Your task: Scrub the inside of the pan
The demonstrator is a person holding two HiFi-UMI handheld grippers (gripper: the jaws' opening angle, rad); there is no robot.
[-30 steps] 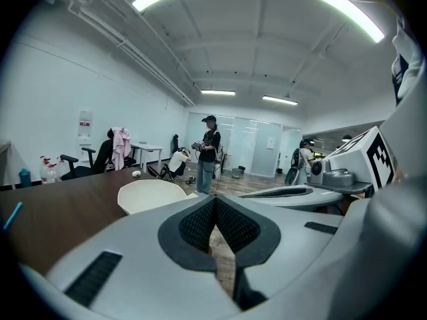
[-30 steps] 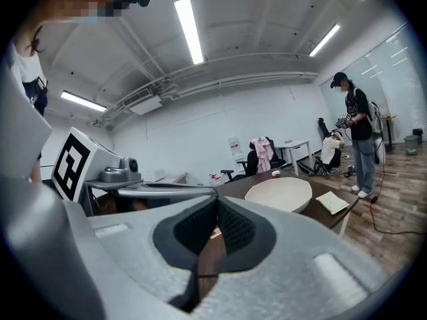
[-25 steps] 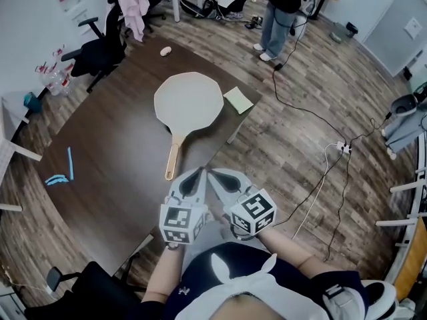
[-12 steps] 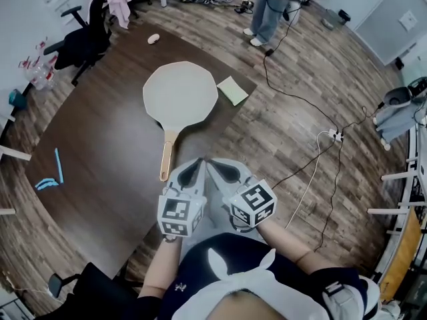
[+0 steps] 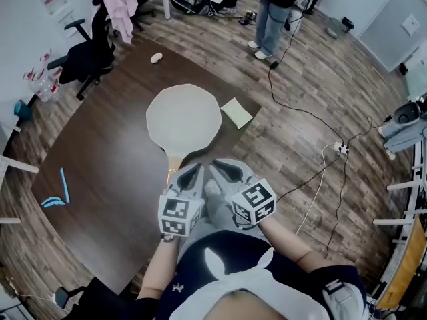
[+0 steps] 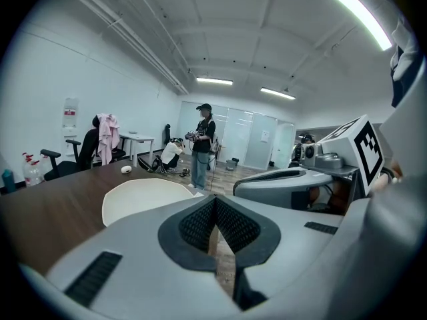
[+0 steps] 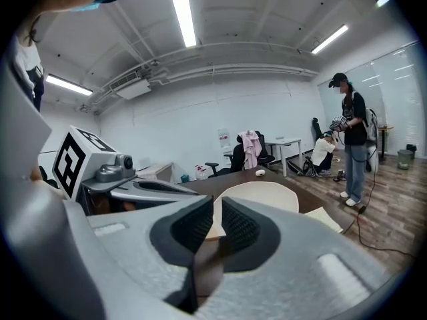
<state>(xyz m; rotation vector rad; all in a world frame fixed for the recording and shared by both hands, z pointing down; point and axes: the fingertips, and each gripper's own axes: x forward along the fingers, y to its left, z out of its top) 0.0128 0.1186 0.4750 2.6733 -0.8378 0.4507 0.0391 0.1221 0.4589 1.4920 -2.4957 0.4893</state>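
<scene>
— How do things lie?
— On the table, the pan sits untouched. The left gripper has its fingers closed and empty. The right gripper has just been opening its fingers a crack, with nothing between them.
— Best approach?
— Take the yellow pad, perhaps a sponge, and steady the handle. Only the gripper views show the finger gaps.

The dark tabletop bears a pale pan, a green pad at its right edge, a white lump near the far corner, and blue strips by the left edge.
</scene>
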